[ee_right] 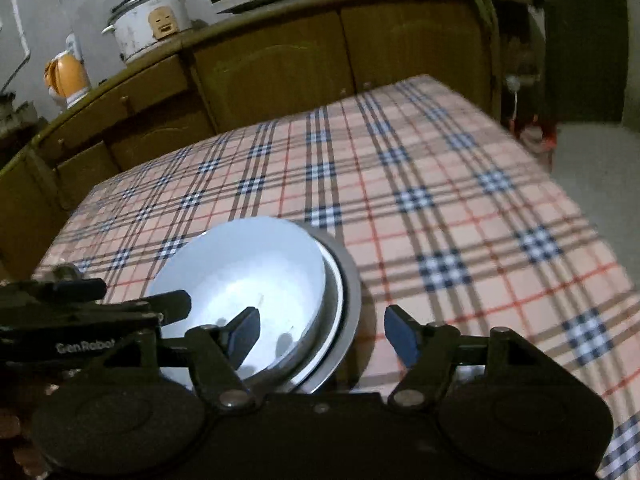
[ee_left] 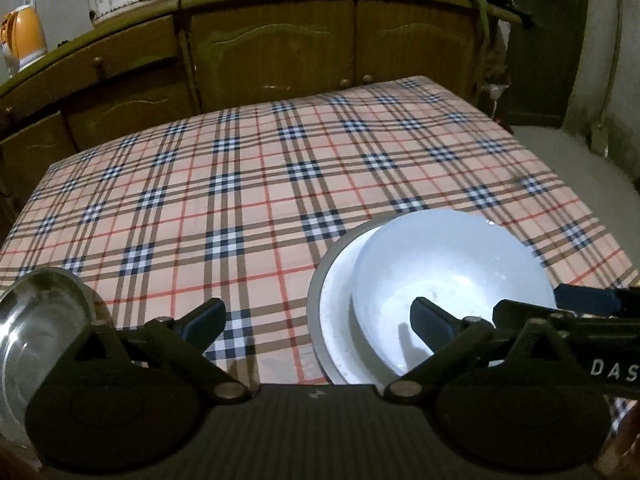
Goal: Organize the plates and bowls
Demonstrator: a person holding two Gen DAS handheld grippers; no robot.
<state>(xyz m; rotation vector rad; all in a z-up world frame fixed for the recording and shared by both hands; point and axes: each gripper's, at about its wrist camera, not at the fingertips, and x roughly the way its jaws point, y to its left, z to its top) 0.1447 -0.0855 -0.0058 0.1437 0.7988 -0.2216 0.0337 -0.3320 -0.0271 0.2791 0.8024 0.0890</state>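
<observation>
Tablecloth [ee_left: 256, 184]: peach-pink plaid, brown and red lines, navy-and-white checked squares.
Bowl [ee_left: 448, 264]: plain white, pale blue cast.
Plate [ee_left: 336, 320] under it: white, grey rim.
Metal bowl [ee_left: 36, 320]: shiny silver.
Cabinets [ee_left: 280, 48]: brown wood.
Rice cooker [ee_right: 148, 28]: white.
Kettle [ee_left: 24, 36]: orange and white.

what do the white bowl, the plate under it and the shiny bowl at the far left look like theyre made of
White round bowl: probably glazed ceramic or melamine; smooth, opaque, with soft glare spots. Grey-rimmed plate beneath it: likely enamelled or stainless metal, given its thin dull-grey rim around a white face; uncertain. Shiny silver bowl: stainless steel, polished, with mirror-like reflections.
</observation>
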